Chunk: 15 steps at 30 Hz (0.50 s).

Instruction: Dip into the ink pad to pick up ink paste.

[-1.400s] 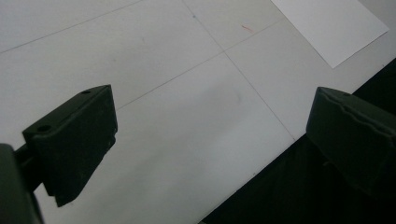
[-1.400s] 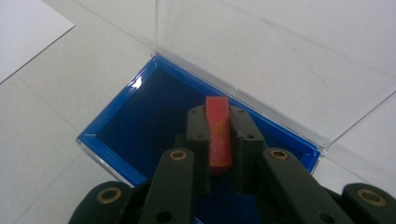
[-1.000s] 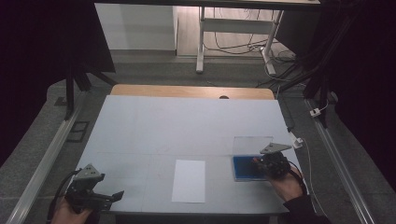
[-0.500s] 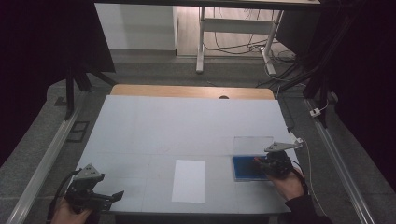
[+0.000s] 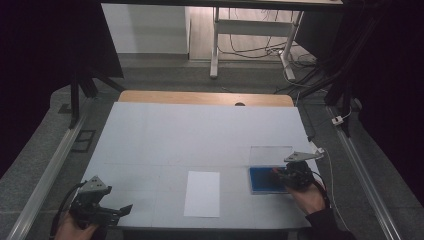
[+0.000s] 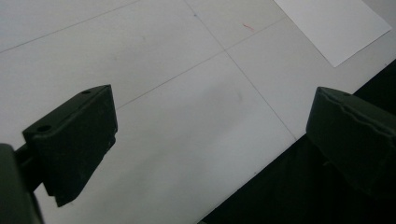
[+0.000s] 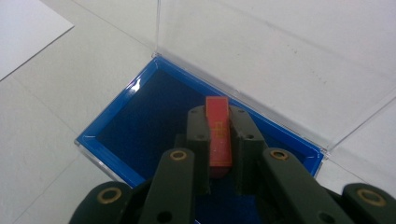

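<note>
Left hand-held gripper (image 5: 112, 212) jaws wide apart, right hand-held gripper (image 7: 219, 123) clamped

Readable text, labels, numbers: I find none. The red card (image 7: 218, 131) at centre of the right gripper view carries faint gold markings that are too small for me to make out. The white sheet (image 5: 202, 193) at lower centre of the high view is blank.

The lower end of the red card (image 7: 218, 133) is hidden between the fingers (image 7: 200, 140) of the right gripper (image 7: 219, 122). In the high view, the card cannot be made out. The white sheet (image 6: 332, 25) is cut off by the left gripper view's edge.
</note>
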Each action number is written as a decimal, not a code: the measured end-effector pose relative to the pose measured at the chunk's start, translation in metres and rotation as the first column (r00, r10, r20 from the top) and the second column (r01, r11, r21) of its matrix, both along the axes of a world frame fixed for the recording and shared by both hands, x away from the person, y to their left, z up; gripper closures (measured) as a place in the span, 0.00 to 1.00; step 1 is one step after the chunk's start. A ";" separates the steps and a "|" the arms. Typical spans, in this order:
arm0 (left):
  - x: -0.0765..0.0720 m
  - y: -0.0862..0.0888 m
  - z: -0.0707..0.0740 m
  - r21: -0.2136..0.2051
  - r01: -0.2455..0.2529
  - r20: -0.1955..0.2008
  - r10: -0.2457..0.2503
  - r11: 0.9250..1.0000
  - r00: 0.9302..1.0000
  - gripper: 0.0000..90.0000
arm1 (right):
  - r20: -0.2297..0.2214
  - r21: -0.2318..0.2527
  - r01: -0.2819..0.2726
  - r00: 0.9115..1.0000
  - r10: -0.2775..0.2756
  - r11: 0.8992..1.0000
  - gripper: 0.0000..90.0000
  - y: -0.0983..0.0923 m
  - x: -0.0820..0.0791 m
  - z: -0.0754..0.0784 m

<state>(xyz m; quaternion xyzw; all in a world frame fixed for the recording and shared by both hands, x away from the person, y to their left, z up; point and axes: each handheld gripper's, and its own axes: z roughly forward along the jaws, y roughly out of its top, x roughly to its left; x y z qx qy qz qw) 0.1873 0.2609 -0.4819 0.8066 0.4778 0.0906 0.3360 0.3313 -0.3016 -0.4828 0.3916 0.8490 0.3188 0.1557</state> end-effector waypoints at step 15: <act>-0.001 0.001 0.000 0.001 -0.004 0.002 0.004 1.000 1.000 0.03 | 0.059 0.074 -0.005 0.998 0.001 0.997 0.88 -0.002 -0.006 0.010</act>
